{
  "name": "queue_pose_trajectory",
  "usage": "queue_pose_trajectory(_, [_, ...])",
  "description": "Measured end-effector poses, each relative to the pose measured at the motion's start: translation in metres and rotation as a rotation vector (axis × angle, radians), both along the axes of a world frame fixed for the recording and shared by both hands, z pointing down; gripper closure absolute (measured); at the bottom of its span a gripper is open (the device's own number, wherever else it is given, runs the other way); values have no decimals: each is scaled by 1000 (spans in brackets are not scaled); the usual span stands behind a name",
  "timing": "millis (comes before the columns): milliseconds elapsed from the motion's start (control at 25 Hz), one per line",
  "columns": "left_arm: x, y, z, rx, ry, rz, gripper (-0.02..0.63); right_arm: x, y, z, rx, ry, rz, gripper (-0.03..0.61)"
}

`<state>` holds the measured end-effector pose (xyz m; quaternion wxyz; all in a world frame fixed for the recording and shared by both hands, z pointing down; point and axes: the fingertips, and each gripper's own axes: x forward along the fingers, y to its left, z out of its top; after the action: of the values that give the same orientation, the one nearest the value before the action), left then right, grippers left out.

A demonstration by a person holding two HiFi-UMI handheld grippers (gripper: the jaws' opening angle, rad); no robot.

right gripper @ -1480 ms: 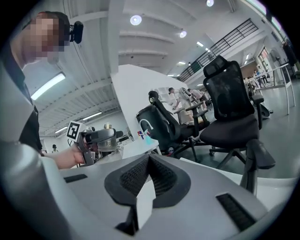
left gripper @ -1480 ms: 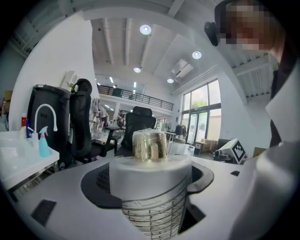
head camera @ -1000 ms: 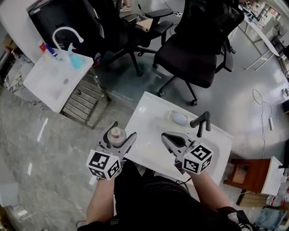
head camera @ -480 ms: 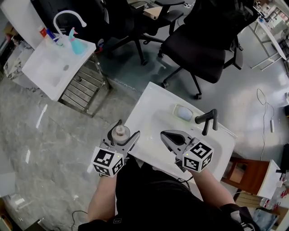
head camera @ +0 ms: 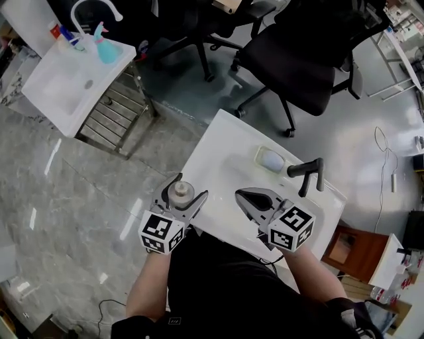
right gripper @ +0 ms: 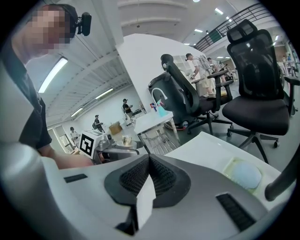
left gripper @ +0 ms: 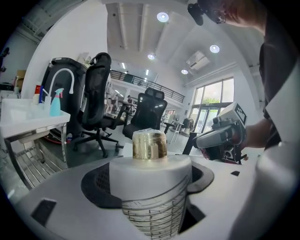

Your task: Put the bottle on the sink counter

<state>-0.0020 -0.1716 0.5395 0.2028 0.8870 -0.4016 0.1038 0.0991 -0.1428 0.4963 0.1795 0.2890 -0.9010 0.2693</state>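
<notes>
White plastic bottle with fine ruled print and a gold translucent cap is standing upright between the jaws of the left gripper, which is clamping its body from both sides. From the head view the bottle is hanging just off the near left corner of the white sink counter and is not resting on it. Right gripper is hovering over the counter's near edge, well apart from the bottle, its jaws pressed together with nothing between them. Black faucet is rising at the counter's far right. Soap dish holding a pale blue bar is lying just beside that faucet, on its left. Second white sink on a metal stand is sitting at the upper left, well apart from the counter. It is carrying a curved white tap and a teal spray bottle on its back ledge. Black office chairs are crowding the far side of the counter. Grey marbled floor is spreading beneath everything. Brown wooden stand is showing past the counter's right end.
</notes>
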Motion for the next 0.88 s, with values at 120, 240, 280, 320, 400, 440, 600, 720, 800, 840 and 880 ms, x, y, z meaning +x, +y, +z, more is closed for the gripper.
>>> queue_pose_trajectory(120, [3,2,14,-11,-17,15,261,-3,0,6,-11,11,-11,563])
queue_pose_trajectory(240, [4,2,26,-19,-32,23,261,-7,-1,10,-19,12,-13,563])
queue_pose_trajectory(280, [4,2,30,-21,-36,26,261,-9,-1,11,-22,12,-15,563])
queue_pose_trajectory(320, [4,1,33,-23,-40,28,261,-11,-1,13,-25,12,-18,563])
queue_pose_trajectory(400, [5,-1,41,-26,-52,32,261,-13,1,18,-33,15,-25,563])
queue_pose_trajectory(440, [5,-1,45,-29,-58,33,261,-14,2,21,-37,17,-28,563])
queue_pose_trajectory(600, [5,2,57,-41,-64,35,261,-17,7,27,-46,21,-28,563])
queue_pose_trajectory(720, [4,5,67,-53,-71,25,261,-17,10,30,-45,22,-25,563])
queue_pose_trajectory(800, [3,5,71,-60,-75,14,261,-17,11,31,-45,23,-22,563])
queue_pose_trajectory(840, [2,5,72,-63,-77,9,261,-17,11,31,-46,23,-19,563])
queue_pose_trajectory(880, [2,5,73,-68,-79,5,261,-17,12,32,-49,21,-15,563])
